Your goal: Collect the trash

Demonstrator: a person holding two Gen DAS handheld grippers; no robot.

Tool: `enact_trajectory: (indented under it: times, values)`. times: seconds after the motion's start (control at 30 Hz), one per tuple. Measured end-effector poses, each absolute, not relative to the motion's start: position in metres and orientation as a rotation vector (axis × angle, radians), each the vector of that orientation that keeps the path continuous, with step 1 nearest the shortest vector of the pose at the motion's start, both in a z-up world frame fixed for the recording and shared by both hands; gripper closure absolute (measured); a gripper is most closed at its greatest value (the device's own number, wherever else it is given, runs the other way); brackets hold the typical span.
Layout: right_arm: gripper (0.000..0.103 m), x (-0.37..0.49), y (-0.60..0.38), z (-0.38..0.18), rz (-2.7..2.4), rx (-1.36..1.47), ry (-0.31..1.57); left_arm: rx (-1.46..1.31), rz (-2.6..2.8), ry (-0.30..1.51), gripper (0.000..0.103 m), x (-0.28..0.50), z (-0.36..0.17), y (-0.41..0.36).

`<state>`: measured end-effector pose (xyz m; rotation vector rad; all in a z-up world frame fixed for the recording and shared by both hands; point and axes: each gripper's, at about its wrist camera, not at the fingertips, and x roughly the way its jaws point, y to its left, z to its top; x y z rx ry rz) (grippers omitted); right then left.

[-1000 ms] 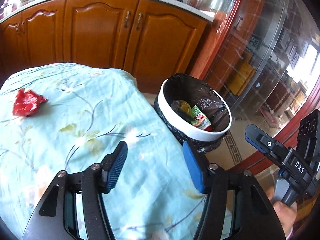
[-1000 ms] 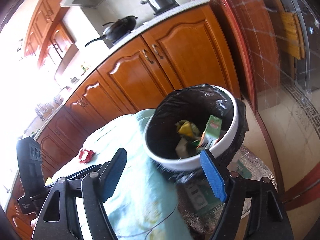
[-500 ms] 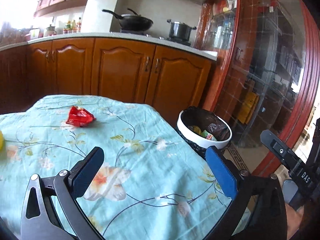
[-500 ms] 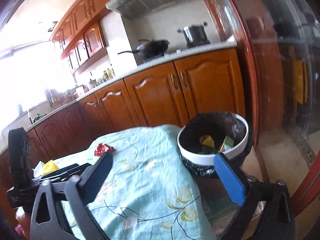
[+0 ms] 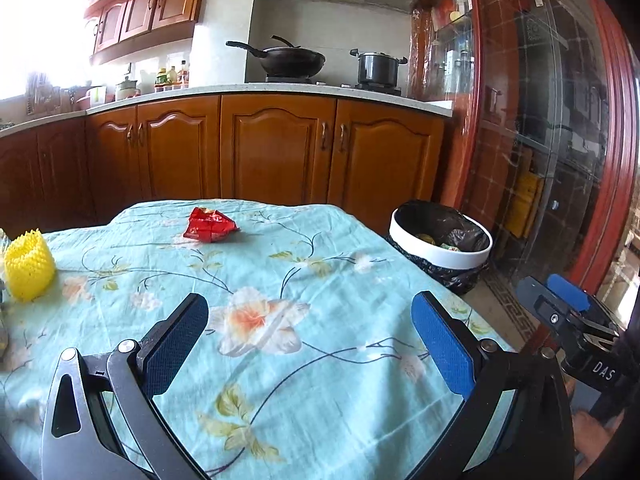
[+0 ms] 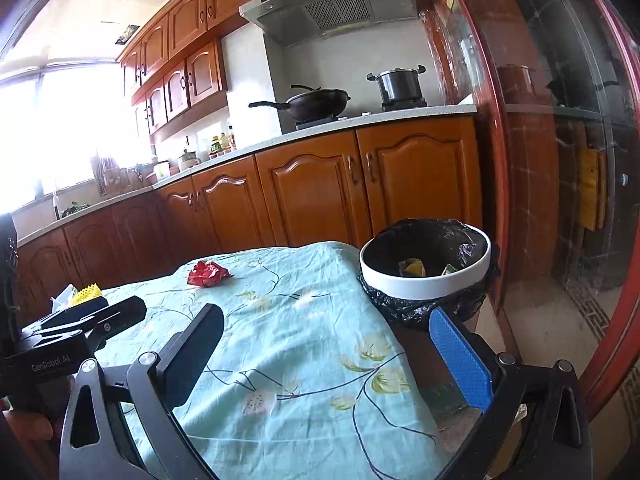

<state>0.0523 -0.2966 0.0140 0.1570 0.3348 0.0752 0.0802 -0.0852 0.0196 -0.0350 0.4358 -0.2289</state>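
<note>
A crumpled red wrapper (image 5: pixel 210 225) lies on the far side of the table's floral cloth (image 5: pixel 280 320); it also shows in the right wrist view (image 6: pixel 208 273). A yellow foam net (image 5: pixel 28 266) stands at the table's left edge. A white-rimmed trash bin (image 5: pixel 440 240) with a black liner stands beside the table's right end and holds several wrappers; it also shows in the right wrist view (image 6: pixel 426 264). My left gripper (image 5: pixel 308 344) is open and empty above the near cloth. My right gripper (image 6: pixel 328 356) is open and empty over the table's near right corner.
Wooden kitchen cabinets (image 5: pixel 276 148) run behind the table, with a wok (image 5: pixel 292 60) and a pot (image 5: pixel 376 66) on the stove. A glass-fronted red cabinet (image 5: pixel 560 140) stands to the right of the bin. White crumpled paper (image 6: pixel 62 298) lies by the foam net.
Both grippers have pulled back and up from over the bin toward the near side of the table. Their jaws have opened wider. The wrapper and foam net now show farther ahead.
</note>
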Motion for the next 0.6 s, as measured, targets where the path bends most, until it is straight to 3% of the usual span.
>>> enact_trajectory:
  times: [0.6]
  values:
    - [0.000,0.036,-0.284,-0.002,0.078,0.133,0.311,0.012,-0.164,0.407,0.000,0.055,0.004,-0.079]
